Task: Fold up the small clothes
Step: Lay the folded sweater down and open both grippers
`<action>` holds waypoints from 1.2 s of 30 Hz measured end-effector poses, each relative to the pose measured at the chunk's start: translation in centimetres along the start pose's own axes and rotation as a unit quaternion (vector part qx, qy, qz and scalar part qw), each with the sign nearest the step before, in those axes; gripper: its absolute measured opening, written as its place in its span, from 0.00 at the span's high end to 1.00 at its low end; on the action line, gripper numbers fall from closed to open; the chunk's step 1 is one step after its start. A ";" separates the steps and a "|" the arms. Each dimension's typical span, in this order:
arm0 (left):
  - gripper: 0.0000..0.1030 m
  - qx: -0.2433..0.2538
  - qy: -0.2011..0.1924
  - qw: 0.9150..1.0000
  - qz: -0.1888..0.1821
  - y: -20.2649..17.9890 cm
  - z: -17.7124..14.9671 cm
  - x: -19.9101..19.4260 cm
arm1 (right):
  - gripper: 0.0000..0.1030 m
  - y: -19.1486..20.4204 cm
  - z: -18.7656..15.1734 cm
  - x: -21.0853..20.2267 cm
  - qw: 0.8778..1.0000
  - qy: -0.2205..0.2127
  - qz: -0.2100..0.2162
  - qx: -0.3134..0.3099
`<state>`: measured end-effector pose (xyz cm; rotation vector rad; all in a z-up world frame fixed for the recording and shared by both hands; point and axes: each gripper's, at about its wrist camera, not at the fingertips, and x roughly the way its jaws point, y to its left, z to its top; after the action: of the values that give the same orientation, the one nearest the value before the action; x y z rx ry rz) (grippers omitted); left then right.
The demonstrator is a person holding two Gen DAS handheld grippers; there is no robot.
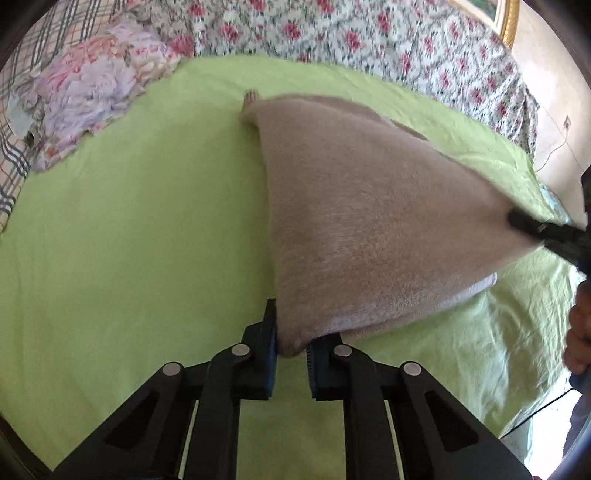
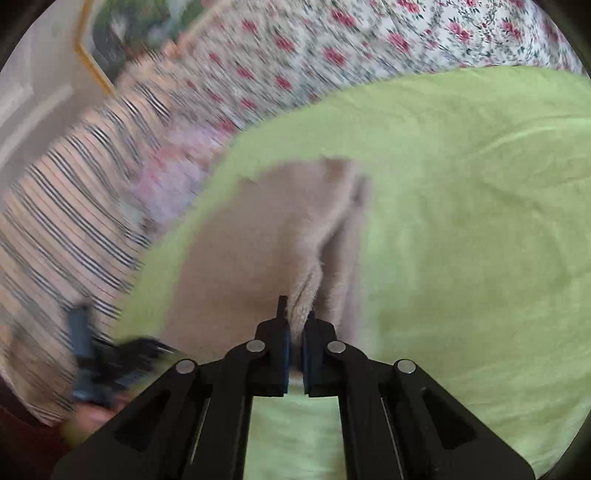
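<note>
A beige fuzzy garment (image 1: 369, 221) is stretched above the green sheet (image 1: 129, 240). My left gripper (image 1: 291, 343) is shut on its near corner. My right gripper (image 1: 517, 219) shows at the right edge of the left wrist view, shut on the garment's other corner. In the right wrist view, which is blurred, my right gripper (image 2: 294, 332) pinches a bunched fold of the beige garment (image 2: 258, 251); the left gripper (image 2: 122, 354) shows as a dark blur at lower left. The garment's far end (image 1: 251, 107) rests on the sheet.
A floral bedspread (image 1: 332, 33) lies behind the green sheet. A crumpled lilac floral cloth (image 1: 92, 85) sits at the far left, next to a plaid cloth (image 1: 22, 110). A gold picture frame (image 1: 508, 18) hangs on the wall. A hand (image 1: 580, 325) is at right.
</note>
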<state>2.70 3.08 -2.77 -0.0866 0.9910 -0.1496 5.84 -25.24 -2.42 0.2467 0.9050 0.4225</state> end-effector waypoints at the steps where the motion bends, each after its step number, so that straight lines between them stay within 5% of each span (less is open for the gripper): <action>1: 0.90 0.000 0.009 1.000 0.001 -0.2 -0.1 0.4 | 0.95 -0.3 -0.7 1.4 1.000 0.020 -0.020 -0.006; 8: 0.90 -0.040 0.039 0.998 -0.033 1.0 -0.7 0.5 | 0.95 -0.4 -1.7 2.0 0.998 0.023 -0.056 -0.008; 15: 0.90 -0.024 0.042 0.998 -0.048 1.3 -0.9 0.3 | 0.92 -0.5 -1.9 2.5 0.997 0.039 -0.061 -0.001; 22: 0.90 -0.006 0.021 0.994 -0.107 3.6 -1.5 -4.2 | 0.81 -1.9 -0.9 -1.3 0.998 0.012 -0.005 0.055; 26: 0.90 0.016 -0.027 0.991 -0.134 3.3 2.0 -6.0 | 0.46 -3.1 3.3 -1.1 0.994 -0.027 0.039 0.095; 33: 0.89 0.036 -0.058 0.982 -0.178 1.7 8.6 -2.4 | 0.46 -3.0 9.4 6.1 0.992 0.004 0.059 0.114; 34: 0.90 0.036 -0.051 0.982 -0.177 1.5 9.0 -1.2 | 0.57 -3.0 9.6 7.0 0.991 0.014 0.065 0.114; 35: 0.90 0.039 -0.035 0.983 -0.178 1.4 9.1 0.1 | 0.93 -2.8 9.7 7.6 0.992 0.022 0.062 0.108; 36: 0.90 0.040 -0.015 0.983 -0.180 1.4 9.0 1.4 | 0.91 -2.7 9.9 7.6 0.993 0.021 0.059 0.103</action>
<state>11.10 4.25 0.80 -0.1938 0.9321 -0.5179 18.61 -24.50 -2.86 0.4840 0.9800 0.4456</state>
